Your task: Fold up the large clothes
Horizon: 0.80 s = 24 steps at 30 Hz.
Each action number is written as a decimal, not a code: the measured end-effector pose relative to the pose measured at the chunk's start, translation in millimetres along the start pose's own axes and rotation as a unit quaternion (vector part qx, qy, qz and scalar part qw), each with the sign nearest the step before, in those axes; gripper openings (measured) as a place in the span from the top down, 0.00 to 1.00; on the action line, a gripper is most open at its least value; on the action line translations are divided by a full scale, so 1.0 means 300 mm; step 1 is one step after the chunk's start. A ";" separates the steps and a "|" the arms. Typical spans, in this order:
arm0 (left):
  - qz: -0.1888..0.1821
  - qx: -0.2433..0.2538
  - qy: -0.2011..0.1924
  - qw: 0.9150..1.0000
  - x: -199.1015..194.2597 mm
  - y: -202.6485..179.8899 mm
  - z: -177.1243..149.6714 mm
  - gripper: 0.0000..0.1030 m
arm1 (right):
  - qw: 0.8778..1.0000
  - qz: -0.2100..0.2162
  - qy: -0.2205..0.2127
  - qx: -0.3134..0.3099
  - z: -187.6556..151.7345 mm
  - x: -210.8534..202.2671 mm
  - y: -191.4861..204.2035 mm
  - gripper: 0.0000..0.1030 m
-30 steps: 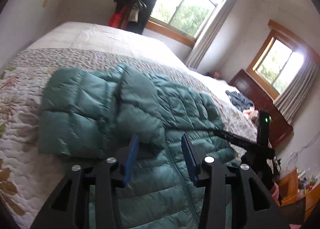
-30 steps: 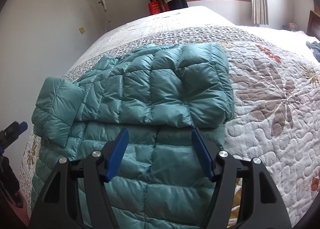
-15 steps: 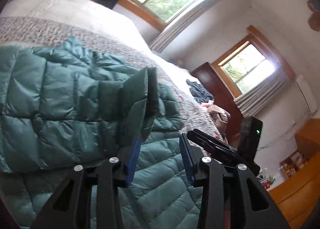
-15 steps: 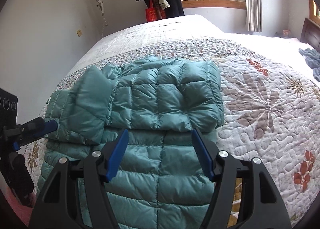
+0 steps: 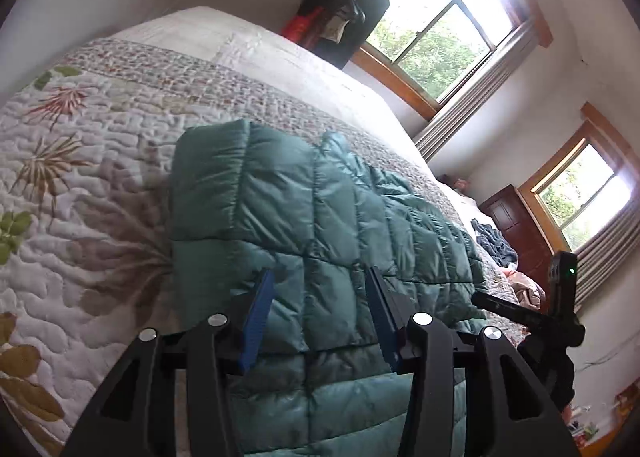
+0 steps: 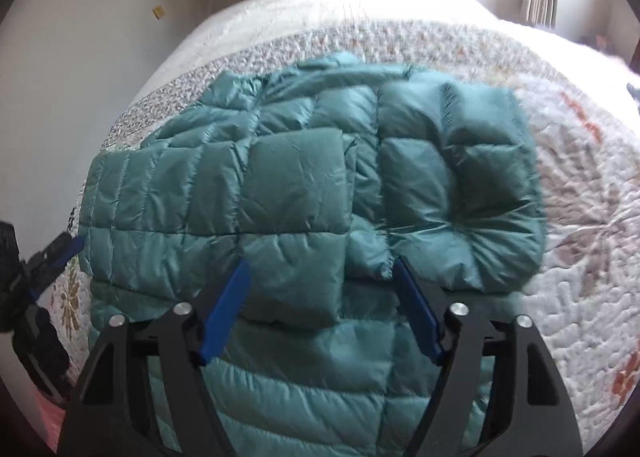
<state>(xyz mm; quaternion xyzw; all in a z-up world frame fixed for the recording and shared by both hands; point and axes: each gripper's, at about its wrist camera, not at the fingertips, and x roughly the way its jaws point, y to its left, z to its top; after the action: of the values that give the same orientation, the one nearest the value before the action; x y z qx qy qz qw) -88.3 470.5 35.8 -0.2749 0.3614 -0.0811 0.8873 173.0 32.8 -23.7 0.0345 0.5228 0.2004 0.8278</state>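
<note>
A wide bed covered by a white quilted bedspread with a floral print (image 5: 100,185) fills most of both views, and nothing on it blocks the way to the garment. A teal quilted down jacket (image 6: 304,193) lies flat across the near part of the bed, both sleeves folded in over its chest. Beyond the bed stand two wood-framed windows with pale curtains (image 5: 436,37), a dark wooden cabinet (image 5: 520,233), and a rack of dark hanging clothes with a red bag (image 5: 340,21). A crumpled blue garment (image 5: 494,241) sits at the far side of the bed.

The left gripper (image 5: 320,297) hovers over the folded sleeve with its blue-padded jaws spread and nothing between them. The right gripper (image 6: 320,297) is likewise spread apart above the middle of the jacket, holding nothing.

Half a second ago the left sleeve was raised off the bed between the left jaws; now it lies flat on the chest and the left jaws are wider apart. The right-wrist view has drawn closer to the jacket.

No readable writing or brand mark shows anywhere.
</note>
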 end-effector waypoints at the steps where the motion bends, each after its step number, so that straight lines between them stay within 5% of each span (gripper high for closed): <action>1: 0.000 0.000 0.001 1.000 0.016 -0.003 -0.001 0.54 | 1.000 0.007 0.010 0.002 0.007 0.025 0.001 0.51; 4: 0.006 0.009 -0.003 1.000 0.011 -0.016 0.009 0.54 | 0.999 0.025 0.016 -0.012 0.019 0.046 0.023 0.81; 7: 0.009 0.029 -0.017 0.999 -0.015 -0.063 0.024 0.54 | 0.999 0.034 -0.003 -0.025 0.042 -0.005 0.032 0.92; 16: 0.031 0.096 -0.011 0.995 0.065 -0.210 0.061 0.51 | 0.997 -0.007 -0.070 0.030 0.125 -0.208 -0.155 0.93; 24: 0.076 0.100 0.031 0.992 0.232 -0.180 0.060 0.52 | 0.995 -0.062 -0.040 0.061 0.079 -0.107 -0.303 0.92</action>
<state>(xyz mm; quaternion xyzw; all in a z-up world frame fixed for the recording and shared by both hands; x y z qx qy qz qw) -22.4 409.4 34.4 -0.1539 0.3986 -0.0575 0.9023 208.7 -58.9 -9.9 0.0599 0.5019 0.1151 0.8551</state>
